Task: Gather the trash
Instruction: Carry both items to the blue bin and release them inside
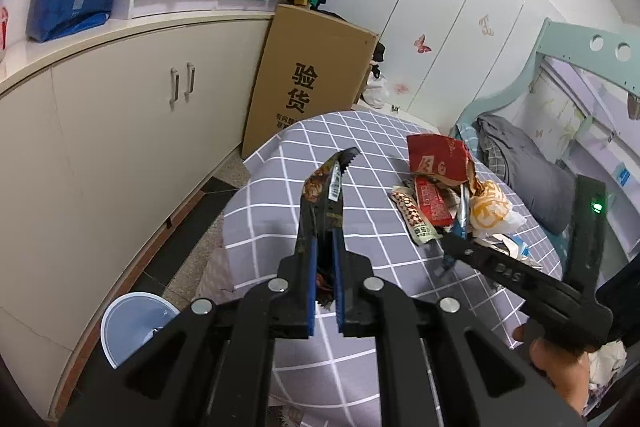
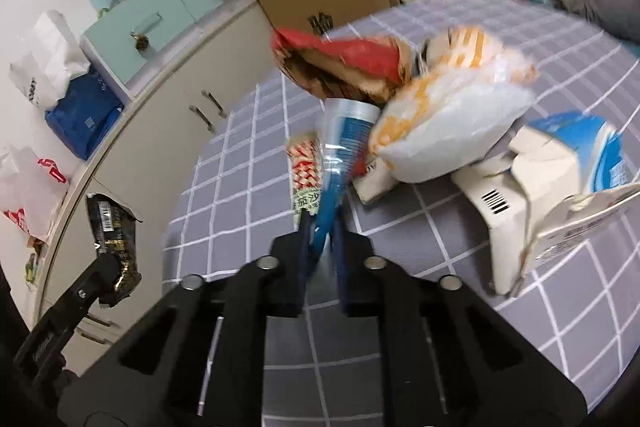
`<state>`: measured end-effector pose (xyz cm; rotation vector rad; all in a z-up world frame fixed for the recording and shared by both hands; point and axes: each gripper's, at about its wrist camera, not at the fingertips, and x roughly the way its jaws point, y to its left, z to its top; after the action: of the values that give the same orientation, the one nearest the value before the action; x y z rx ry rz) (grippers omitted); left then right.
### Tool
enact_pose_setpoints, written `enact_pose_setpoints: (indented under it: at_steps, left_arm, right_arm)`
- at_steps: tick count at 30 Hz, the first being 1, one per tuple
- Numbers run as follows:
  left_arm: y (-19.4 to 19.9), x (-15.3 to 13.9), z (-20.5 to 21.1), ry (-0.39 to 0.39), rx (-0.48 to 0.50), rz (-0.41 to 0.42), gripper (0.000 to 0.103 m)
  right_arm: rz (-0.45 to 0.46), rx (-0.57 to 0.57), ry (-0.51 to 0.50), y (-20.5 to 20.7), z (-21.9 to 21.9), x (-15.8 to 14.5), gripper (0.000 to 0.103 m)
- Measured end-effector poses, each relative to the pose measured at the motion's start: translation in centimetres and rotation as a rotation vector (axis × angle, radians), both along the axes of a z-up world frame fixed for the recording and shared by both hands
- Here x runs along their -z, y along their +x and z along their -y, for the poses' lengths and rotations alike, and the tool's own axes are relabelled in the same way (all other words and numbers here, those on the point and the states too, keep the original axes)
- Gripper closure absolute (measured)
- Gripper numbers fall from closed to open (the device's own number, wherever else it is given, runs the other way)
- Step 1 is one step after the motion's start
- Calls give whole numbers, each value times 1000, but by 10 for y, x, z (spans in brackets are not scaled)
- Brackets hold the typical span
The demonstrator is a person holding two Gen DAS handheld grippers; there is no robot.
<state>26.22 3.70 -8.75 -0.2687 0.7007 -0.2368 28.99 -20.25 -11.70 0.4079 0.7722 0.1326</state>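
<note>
My left gripper [image 1: 325,247] is shut on a black snack wrapper [image 1: 320,195] and holds it upright above the near left part of the grey checked table [image 1: 280,223]. The same wrapper shows at the left of the right wrist view [image 2: 114,235]. My right gripper [image 2: 322,227] is shut on a blue and clear plastic wrapper [image 2: 340,143] at the edge of a trash pile: a red paper bag [image 2: 340,55], an orange and white bag [image 2: 444,115], a red-white checked wrapper [image 2: 305,171] and a torn blue-white carton [image 2: 560,167]. The pile also shows in the left wrist view [image 1: 440,187].
A blue bin [image 1: 132,327] stands on the floor left of the table, by the cream cabinet [image 1: 120,131]. A cardboard box [image 1: 308,79] leans behind the table. A bed with grey bedding [image 1: 520,159] lies to the right.
</note>
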Motion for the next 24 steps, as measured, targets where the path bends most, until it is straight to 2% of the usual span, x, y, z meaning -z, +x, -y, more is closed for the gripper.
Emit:
enact_pose_setpoints:
  at_steps: [7,13,19,24]
  left_arm:
    - [-17,8,-35,-67,-42,-5,96]
    - [-34,24,-87,-93,-130,-33,96]
    - [-43,68,-156,-136,-286,-151,96]
    - [-45,115,-196,-143,-368,-267,96]
  right_arm:
    - [80,-96,-8,-30,-37,-20,94]
    - [100,-291,7,-43,-105,-21,94]
    - [33,-465,-44,-45,-190,14,94]
    - [-63,-557,-88,-38,-246,63,94]
